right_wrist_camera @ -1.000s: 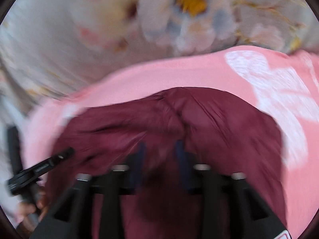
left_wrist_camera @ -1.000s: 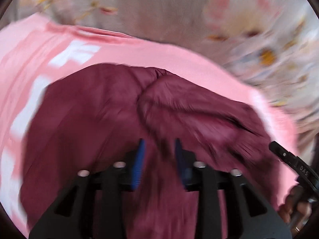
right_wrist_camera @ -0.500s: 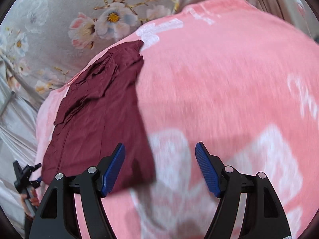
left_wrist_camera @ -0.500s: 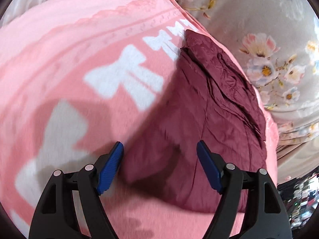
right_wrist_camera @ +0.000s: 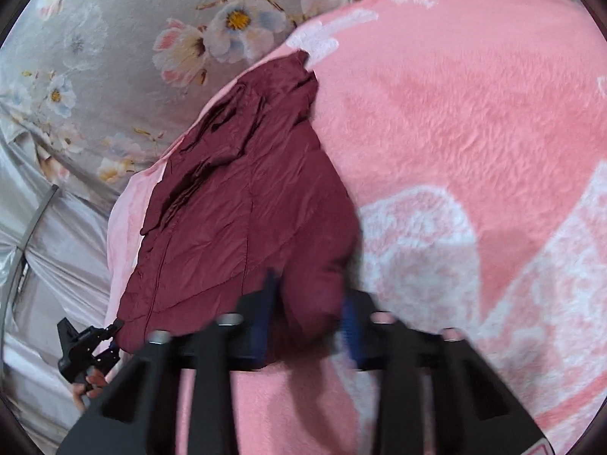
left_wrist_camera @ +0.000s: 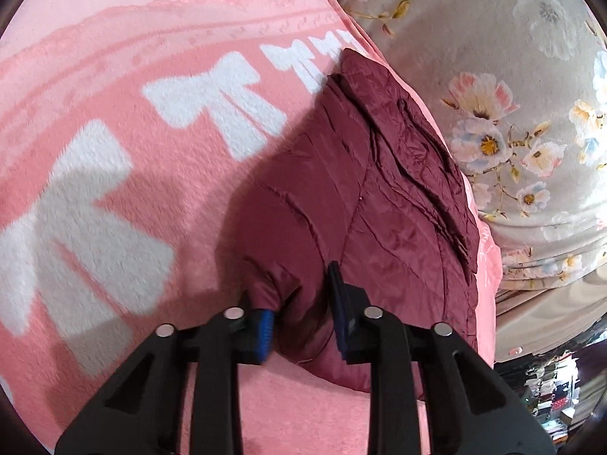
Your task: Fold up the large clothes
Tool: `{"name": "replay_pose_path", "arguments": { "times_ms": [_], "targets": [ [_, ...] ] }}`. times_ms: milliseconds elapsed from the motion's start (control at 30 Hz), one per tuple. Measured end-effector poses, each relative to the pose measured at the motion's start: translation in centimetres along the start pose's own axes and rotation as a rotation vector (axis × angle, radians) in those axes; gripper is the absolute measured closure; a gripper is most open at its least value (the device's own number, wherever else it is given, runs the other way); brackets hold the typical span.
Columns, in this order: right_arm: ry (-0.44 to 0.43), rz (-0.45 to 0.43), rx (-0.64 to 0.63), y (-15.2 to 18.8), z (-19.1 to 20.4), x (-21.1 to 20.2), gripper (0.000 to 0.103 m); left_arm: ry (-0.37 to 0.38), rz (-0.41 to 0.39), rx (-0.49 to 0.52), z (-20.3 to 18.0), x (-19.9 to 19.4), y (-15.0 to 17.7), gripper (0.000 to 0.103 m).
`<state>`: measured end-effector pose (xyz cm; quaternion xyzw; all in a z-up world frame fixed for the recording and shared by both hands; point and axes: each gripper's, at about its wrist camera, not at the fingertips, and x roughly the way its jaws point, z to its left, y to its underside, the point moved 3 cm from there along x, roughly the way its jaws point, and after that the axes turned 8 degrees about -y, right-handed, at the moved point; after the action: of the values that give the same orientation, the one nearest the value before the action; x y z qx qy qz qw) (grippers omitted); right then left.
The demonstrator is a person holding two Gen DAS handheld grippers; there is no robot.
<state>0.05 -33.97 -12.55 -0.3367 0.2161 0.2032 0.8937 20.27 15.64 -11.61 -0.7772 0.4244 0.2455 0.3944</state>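
Maroon quilted jacket (left_wrist_camera: 364, 197) lying on pink bow-print blanket (left_wrist_camera: 114, 174): left gripper (left_wrist_camera: 301, 303) and right gripper (right_wrist_camera: 309, 303) each pinching a near corner; fold in hand, next lifting both corners evenly toward the far edge.

The left gripper (left_wrist_camera: 303, 303) pinched a bunched near corner of the dark red jacket (left_wrist_camera: 364, 197) between its blue pads (left_wrist_camera: 265, 328). The jacket lay along the right edge of a pink blanket (left_wrist_camera: 125, 174) with white bows, beside a flowered grey sheet (left_wrist_camera: 512, 121).
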Motion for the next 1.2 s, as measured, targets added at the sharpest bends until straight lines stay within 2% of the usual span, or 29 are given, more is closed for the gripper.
{"name": "replay_pose_path", "arguments": {
  "times_ms": [67,200,400,467,600,633,700,767,867,933,1100,1200],
  "targets": [
    [-0.021,-0.015,0.004,0.1,0.3,-0.3,0.094,0.000,-0.017,0.012,-0.4,-0.8,0.3,0.090],
    [-0.046,-0.050,-0.035,0.5,1.5,-2.5,0.098,0.030,-0.047,0.037,-1.2,-3.4,0.8,0.094],
    [-0.103,-0.127,-0.155,2.2,4.7,-10.3,0.099,0.092,-0.105,0.117,-1.9,-11.4,3.9,0.096],
    [-0.133,-0.165,-0.225,3.4,6.4,-14.4,0.099,0.123,-0.139,0.137,-1.5,-15.4,5.2,0.097],
    [-0.209,-0.256,-0.357,5.3,10.1,-22.4,0.099,0.174,-0.243,0.168,-1.6,-23.4,6.9,0.098],
    [-0.229,-0.274,-0.378,5.5,10.9,-23.6,0.099,0.185,-0.293,0.185,-2.0,-25.9,7.2,0.098],
    [-0.257,-0.320,-0.419,5.2,12.6,-26.1,0.099,0.198,-0.369,0.217,-3.3,-28.9,7.2,0.098],
    [-0.274,-0.366,-0.431,4.1,14.1,-27.4,0.099,0.205,-0.413,0.243,-4.7,-30.3,6.8,0.098],
    [-0.290,-0.385,-0.365,0.9,14.3,-25.8,0.099,0.162,-0.425,0.289,-7.4,-29.1,4.9,0.098],
    [-0.257,-0.387,-0.312,-1.7,13.6,-23.3,0.099,0.112,-0.410,0.305,-8.9,-26.6,2.8,0.098],
    [-0.181,-0.340,-0.127,-6.8,10.3,-15.4,0.099,-0.119,-0.403,0.350,-12.3,-17.7,-3.2,0.098],
    [-0.054,-0.314,-0.108,-9.6,8.7,-9.2,0.099,-0.233,-0.372,0.387,-13.5,-11.6,-5.9,0.099]
  ]
}}
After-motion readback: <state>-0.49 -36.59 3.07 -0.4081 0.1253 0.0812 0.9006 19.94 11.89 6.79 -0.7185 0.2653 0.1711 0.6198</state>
